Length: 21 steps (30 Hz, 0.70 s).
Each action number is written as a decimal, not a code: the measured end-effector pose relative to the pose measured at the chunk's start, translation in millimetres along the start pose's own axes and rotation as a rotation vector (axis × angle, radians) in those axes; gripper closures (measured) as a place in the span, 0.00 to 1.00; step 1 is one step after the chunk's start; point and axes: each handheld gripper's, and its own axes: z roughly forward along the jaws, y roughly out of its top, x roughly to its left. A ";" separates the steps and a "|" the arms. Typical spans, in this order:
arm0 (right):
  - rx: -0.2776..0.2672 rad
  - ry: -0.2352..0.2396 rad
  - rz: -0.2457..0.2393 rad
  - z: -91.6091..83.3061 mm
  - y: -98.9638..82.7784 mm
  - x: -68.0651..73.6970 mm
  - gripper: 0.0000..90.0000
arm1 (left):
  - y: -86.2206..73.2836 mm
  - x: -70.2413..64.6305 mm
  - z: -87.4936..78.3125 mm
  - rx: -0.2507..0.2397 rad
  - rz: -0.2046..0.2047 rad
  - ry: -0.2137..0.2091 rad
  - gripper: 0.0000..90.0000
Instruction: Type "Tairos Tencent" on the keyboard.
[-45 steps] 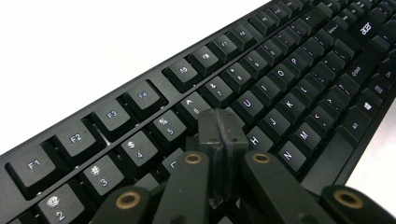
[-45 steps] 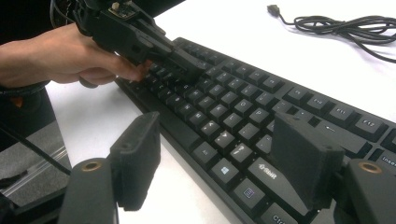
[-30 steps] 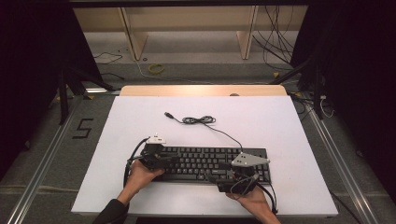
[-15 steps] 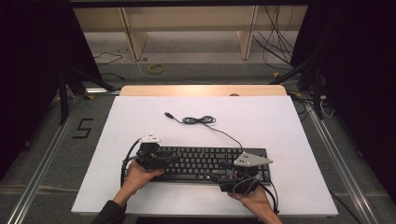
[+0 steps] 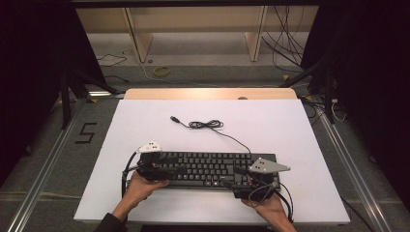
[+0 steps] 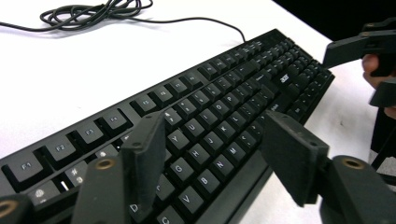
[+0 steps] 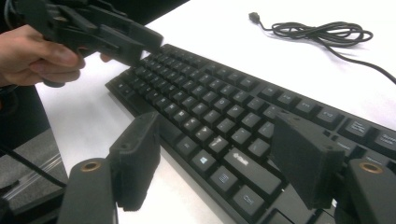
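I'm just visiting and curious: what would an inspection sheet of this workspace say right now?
Surface: white table, bare around the work.
Job's things: black keyboard lies flat near the front edge.
Clutter: nothing seen.
Grippers: left gripper has just been opening, its jaws apart over the keyboard's left end, gripping nothing; right gripper is open over the right end.
Cables: keyboard cable lies coiled behind the keyboard, plug loose on the table.
Surroundings: wooden shelf frame and loose floor wires beyond the table.

Black hand-held gripper [image 6: 215, 163]: flat rectangular pads, brass screws; dark sleeve [image 5: 107, 224].
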 end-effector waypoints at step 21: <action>-0.032 -0.052 0.004 -31.0 -17.4 -12.1 0.37 | -23.9 -15.0 -22.3 -0.073 0.021 -0.027 0.31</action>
